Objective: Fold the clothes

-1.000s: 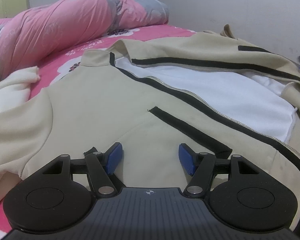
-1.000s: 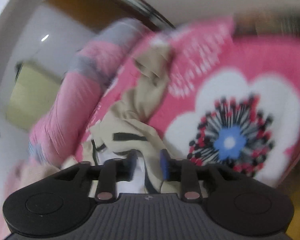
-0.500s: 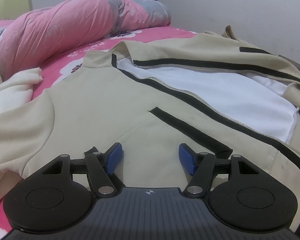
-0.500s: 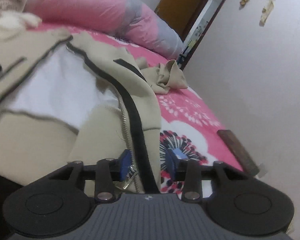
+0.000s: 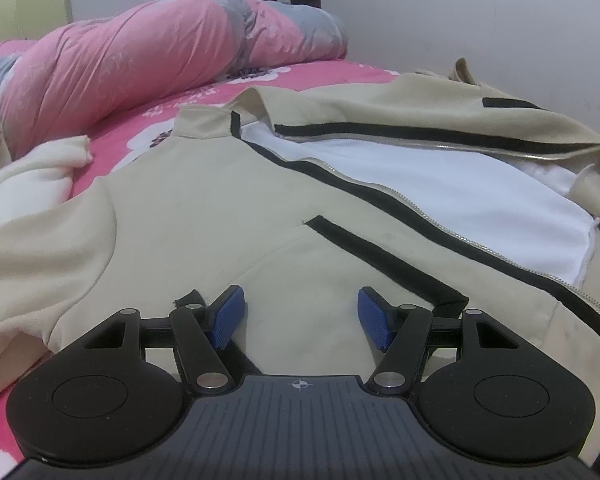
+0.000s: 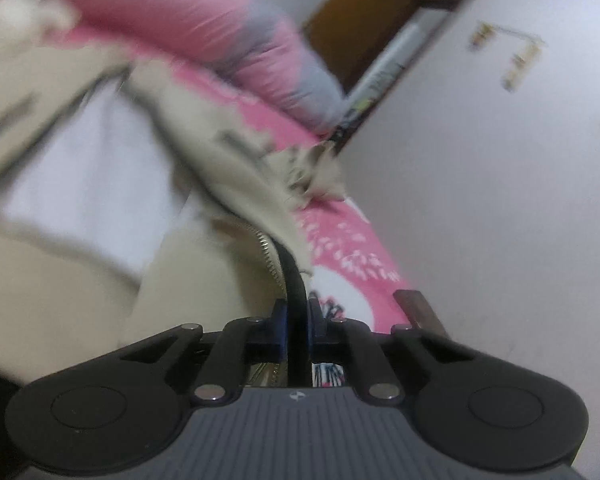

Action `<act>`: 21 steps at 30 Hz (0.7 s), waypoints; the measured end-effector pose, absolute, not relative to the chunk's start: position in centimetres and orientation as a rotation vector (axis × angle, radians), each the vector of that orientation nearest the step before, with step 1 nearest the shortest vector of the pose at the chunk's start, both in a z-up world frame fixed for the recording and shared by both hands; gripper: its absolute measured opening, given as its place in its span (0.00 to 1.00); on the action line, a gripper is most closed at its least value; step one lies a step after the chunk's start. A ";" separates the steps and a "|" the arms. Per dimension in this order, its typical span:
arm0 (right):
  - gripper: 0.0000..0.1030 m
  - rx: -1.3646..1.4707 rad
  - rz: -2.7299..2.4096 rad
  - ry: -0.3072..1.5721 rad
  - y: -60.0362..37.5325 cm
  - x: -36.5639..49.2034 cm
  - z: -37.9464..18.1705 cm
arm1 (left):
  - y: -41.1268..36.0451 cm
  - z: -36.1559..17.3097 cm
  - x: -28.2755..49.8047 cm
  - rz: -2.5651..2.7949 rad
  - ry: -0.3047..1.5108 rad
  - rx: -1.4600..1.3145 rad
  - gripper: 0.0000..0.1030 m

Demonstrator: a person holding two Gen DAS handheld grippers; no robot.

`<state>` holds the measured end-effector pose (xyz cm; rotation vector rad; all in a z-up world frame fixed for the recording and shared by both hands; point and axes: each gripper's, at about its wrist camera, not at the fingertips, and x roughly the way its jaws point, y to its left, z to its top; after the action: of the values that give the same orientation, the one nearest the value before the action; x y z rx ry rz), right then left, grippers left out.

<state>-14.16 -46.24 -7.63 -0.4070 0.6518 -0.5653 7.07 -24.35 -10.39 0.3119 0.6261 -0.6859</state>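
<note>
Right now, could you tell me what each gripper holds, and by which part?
The right gripper is closing on the jacket's black zipper edge; the left gripper holds nothing.

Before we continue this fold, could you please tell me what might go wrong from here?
The right claw is closing on only the black zipper edge of the jacket, so it may slip out. The left claw is open and pins nothing, so pulling may drag the jacket across the bed.
</note>
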 end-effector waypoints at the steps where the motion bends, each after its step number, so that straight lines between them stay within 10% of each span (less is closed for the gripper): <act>1: 0.08 -0.286 -0.530 0.633 -46.6 -14.7 -6.0 | -24.2 -10.4 7.1 -0.687 0.627 0.304 0.61; 9: 0.09 0.548 0.019 0.507 -46.5 -15.7 -0.6 | -22.9 -9.8 7.1 -0.672 0.625 0.274 0.61; 15: 0.10 0.331 0.112 0.850 -39.9 -9.4 -7.6 | -22.9 -9.6 6.9 -0.678 0.604 0.279 0.61; 21: 0.18 0.042 0.143 0.891 -37.6 -9.1 -2.8 | -23.6 -9.1 7.1 -0.723 0.537 0.294 0.61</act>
<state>-9.13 -37.62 -2.82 0.0422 0.8909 0.1426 7.06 -23.61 -9.09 0.2940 0.5365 -0.7227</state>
